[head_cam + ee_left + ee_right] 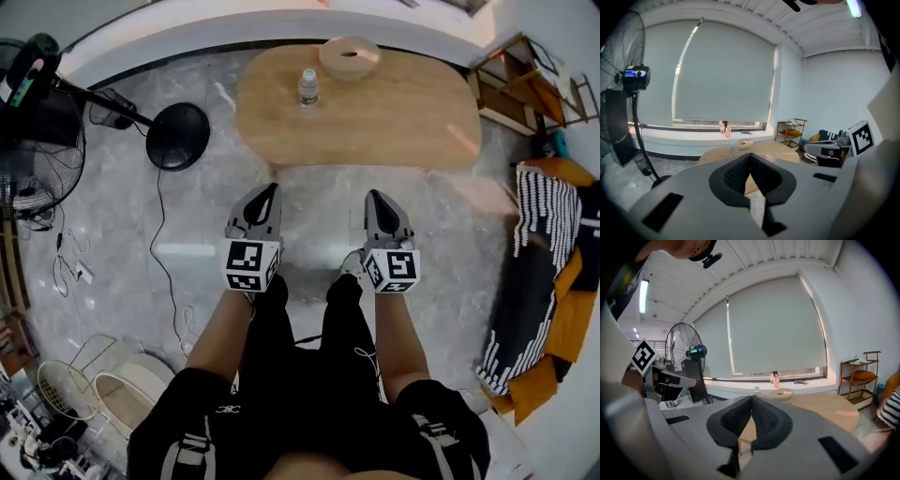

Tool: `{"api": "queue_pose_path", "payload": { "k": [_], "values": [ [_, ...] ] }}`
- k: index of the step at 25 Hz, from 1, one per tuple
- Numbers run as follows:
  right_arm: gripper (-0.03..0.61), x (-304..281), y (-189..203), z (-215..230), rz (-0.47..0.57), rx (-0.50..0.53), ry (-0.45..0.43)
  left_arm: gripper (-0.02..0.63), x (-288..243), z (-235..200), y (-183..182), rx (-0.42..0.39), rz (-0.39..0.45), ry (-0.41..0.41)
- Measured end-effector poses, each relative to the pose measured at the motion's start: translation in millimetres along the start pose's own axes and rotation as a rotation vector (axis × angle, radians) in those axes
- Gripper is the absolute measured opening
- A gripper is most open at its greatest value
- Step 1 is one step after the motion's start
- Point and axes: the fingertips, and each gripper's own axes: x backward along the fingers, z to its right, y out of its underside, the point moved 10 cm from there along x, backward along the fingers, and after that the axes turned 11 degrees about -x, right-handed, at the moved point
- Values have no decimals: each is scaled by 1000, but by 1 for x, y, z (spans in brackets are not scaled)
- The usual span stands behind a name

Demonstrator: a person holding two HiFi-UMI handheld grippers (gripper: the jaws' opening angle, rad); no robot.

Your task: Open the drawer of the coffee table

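Stands facing the wooden bench (394, 117), with left tongs (271, 191) and right tongs (374, 197) held out side by side above the marble floor (187, 225), both aimed at the near long edge. Holds both pairs closed, pad against pad, with nothing between them, as each gripper view shows plainly. Finds no drawer in any view. Judges it to sit under the top, hidden from above and masked by the tongs' own bodies in the gripper views, so cannot say which face it opens from. Places the bench straight ahead of both tips, touching neither. Reads its long axis as running left to right, square across the line the tongs point along, so that a drawer in the near face would pull out towards the legs. Notes a bottle (308, 87) and a round wooden bowl (350, 56) on the far part of the top, well away from the near edge. Puts the right tongs opposite the middle of that edge and the left tongs opposite its left end, about equally far off. Favours the right pair for a handle set at the centre. Needs the chosen pair opened and brought lower before any grip on a handle
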Motion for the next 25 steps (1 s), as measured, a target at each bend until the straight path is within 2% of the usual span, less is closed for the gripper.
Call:
{"api": "queue_pose_path", "payload": {
  "k": [6, 9, 15, 21, 25],
  "values": [
    [15, -22, 72, 49, -54, 24, -113, 21, -23, 42, 76, 52, -22, -113],
    [15, -30, 116, 66, -92, 48, -145, 21, -33, 59, 119, 71, -31, -133],
    [15, -69, 210, 92, -66, 87, -209, 21, -82, 54, 214, 1, 2, -127],
    [15, -107, 292, 106, 22, 217, -276, 21, -114, 39, 310, -78, 121, -175],
    [15, -121, 335, 107, 75, 227, -300, 21, -119, 32, 359, -97, 165, -199]
  ]
}}
